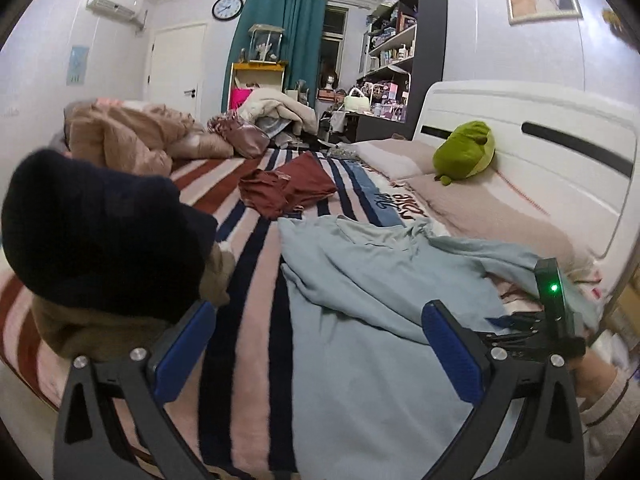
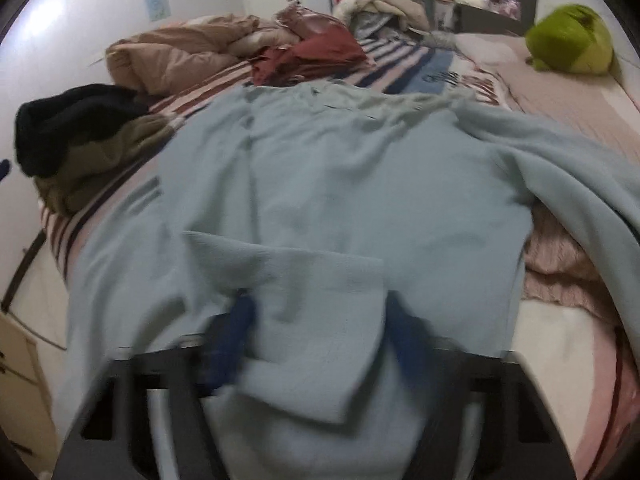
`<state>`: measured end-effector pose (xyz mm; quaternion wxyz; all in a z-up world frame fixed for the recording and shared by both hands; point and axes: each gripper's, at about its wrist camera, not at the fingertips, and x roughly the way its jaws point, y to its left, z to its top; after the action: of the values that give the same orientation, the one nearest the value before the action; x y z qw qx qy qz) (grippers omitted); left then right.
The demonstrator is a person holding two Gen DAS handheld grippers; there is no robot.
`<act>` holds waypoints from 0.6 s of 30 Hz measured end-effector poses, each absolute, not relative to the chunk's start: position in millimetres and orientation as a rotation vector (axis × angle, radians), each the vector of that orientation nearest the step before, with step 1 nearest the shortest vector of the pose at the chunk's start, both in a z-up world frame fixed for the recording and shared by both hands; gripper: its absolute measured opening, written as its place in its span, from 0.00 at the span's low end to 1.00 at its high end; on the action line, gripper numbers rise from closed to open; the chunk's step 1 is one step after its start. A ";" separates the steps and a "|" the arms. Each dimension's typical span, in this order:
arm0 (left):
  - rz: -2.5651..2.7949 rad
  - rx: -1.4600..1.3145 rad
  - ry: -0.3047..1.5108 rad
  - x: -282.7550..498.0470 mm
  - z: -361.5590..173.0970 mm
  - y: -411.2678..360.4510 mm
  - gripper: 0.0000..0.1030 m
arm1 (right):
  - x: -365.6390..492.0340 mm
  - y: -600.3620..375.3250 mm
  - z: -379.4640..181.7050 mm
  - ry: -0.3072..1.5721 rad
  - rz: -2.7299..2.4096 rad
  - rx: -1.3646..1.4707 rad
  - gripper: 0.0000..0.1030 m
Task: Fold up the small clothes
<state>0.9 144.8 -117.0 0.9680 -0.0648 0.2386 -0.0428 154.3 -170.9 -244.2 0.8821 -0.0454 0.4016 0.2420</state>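
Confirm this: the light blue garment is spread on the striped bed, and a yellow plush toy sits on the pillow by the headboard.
Wrong on one point: the plush toy is green, not yellow, as the left wrist view shows. The light blue garment is indeed spread on the striped bed.

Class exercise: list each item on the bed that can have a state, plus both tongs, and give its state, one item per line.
Light blue top: spread out, one cuff folded over its lower part.
Maroon garment: crumpled, unfolded.
Dark pile: bundled at the bed's edge.
Green plush: resting on the pillow.
Left tongs: open, holding nothing.
Right tongs: blurred, cuff between the fingers; grip unclear.
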 end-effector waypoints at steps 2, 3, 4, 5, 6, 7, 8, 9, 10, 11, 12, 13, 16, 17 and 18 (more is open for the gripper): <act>-0.099 -0.153 0.498 3.5 -118.5 144.8 0.99 | 149.3 -170.0 -240.5 0.820 0.459 -0.131 0.10; -0.109 -0.161 0.503 5.0 -119.5 141.9 0.99 | 147.2 -171.1 -239.1 0.809 0.437 -0.142 0.07; -0.119 -0.168 0.507 5.1 -119.8 140.4 0.99 | 144.2 -175.3 -235.7 0.790 0.420 -0.131 0.03; -0.126 -0.170 0.508 5.9 -120.5 136.4 0.99 | 142.6 -178.8 -233.0 0.779 0.416 -0.109 0.02; -0.128 -0.165 0.507 6.0 -120.2 134.9 0.99 | 140.5 -183.8 -229.0 0.762 0.414 -0.079 0.02; -0.126 -0.158 0.506 6.5 -119.9 132.9 0.99 | 139.3 -188.0 -225.0 0.748 0.409 -0.057 0.02; -0.124 -0.152 0.504 6.5 -119.5 131.5 0.99 | 136.9 -192.5 -220.9 0.732 0.404 -0.038 0.01; -0.123 -0.148 0.503 6.8 -118.8 130.2 0.99 | 136.1 -194.5 -218.3 0.724 0.401 -0.031 0.01; -0.125 -0.146 0.504 6.6 -118.4 129.4 0.99 | 136.2 -195.7 -215.4 0.716 0.392 -0.029 0.01; -0.128 -0.146 0.504 6.7 -118.1 128.7 0.99 | 134.6 -197.0 -213.0 0.709 0.382 -0.032 0.00; -0.131 -0.147 0.505 7.0 -117.8 128.0 0.99 | 133.3 -198.1 -211.2 0.702 0.375 -0.035 0.00; -0.134 -0.147 0.507 7.1 -118.2 128.4 0.99 | 130.8 -200.5 -209.2 0.696 0.390 -0.027 0.00; -0.143 -0.144 0.515 9.9 -118.3 127.0 0.99 | 136.2 -200.3 -211.2 0.726 0.456 -0.021 0.02; -0.146 -0.143 0.517 10.4 -118.1 126.2 0.99 | 140.2 -197.3 -213.7 0.753 0.477 -0.031 0.12; -0.150 -0.143 0.519 10.7 -118.1 125.1 0.99 | 143.3 -194.2 -216.6 0.772 0.494 -0.037 0.22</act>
<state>10.7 125.1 -118.1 0.9613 -0.0707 0.2559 -0.0739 143.3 -194.2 -216.6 0.8967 -0.0180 0.3724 0.2386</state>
